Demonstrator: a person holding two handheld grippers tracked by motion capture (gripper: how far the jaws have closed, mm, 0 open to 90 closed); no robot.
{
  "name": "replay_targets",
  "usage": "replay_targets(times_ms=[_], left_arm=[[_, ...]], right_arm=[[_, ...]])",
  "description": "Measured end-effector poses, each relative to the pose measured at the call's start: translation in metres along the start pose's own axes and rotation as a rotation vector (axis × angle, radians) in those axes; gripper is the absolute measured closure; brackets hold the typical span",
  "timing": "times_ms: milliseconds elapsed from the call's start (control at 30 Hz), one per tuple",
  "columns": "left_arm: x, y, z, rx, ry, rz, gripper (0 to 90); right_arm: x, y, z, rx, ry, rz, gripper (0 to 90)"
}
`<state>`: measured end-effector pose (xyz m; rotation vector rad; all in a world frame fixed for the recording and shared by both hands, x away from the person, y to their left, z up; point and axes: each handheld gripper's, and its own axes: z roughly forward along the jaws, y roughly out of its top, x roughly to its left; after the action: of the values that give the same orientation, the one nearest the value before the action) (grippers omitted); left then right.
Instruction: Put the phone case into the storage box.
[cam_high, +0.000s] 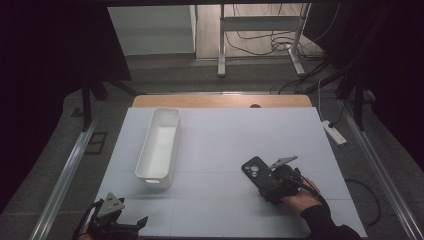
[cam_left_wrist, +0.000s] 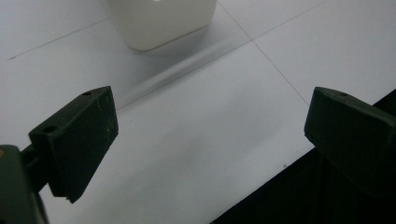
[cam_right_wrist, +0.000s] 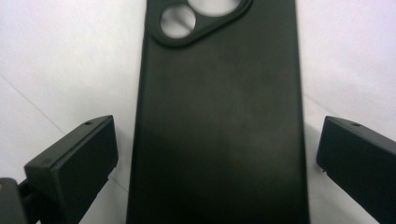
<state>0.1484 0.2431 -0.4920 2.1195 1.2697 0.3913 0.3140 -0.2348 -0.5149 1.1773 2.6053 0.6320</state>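
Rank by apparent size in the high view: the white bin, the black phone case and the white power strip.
1. white bin, clearly the largest.
2. and 3. black phone case and white power strip: these look similar. The right gripper covers part of the case, and the strip lies farther away, so I leave them unranked.

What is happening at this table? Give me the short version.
A person works at a white table with a gripper in each hand. The right gripper is lined up on a black phone case lying flat, camera cutout away from it. Its fingers are open on either side of the case and have not closed on it. The left gripper waits open at the near left edge, holding nothing. A long white bin stands left of centre, with nothing visible inside.
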Motion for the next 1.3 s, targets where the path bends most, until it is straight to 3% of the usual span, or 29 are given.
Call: replay_targets(times_ms=[67, 400, 533, 667, 1067, 1300], left_arm=[[0.0, 0.0, 0.0, -0.003, -0.002, -0.004, 3.6], [0.001, 0.0, -0.001, -0.005, -0.006, -0.01, 3.4], [0.001, 0.0, -0.001, -0.006, -0.008, -0.009, 3.2], [0.001, 0.0, -0.001, -0.006, -0.012, -0.005, 2.9], [0.001, 0.001, 0.0, -0.002, -0.041, 0.014, 1.5], [0.001, 0.002, 0.001, 0.003, -0.059, 0.011, 1.2]], right_arm=[[0.003, -0.001, 0.001, 0.002, -0.023, -0.019, 0.0], [0.002, 0.002, 0.001, 0.028, -0.019, -0.013, 0.2], [0.003, 0.003, -0.003, 0.034, -0.015, -0.018, 11.9], [0.002, 0.006, -0.004, 0.057, -0.012, -0.016, 13.7], [0.001, 0.006, -0.005, 0.051, -0.004, -0.027, 15.2], [0.002, 0.007, -0.009, 0.021, 0.005, -0.05, 15.3]])
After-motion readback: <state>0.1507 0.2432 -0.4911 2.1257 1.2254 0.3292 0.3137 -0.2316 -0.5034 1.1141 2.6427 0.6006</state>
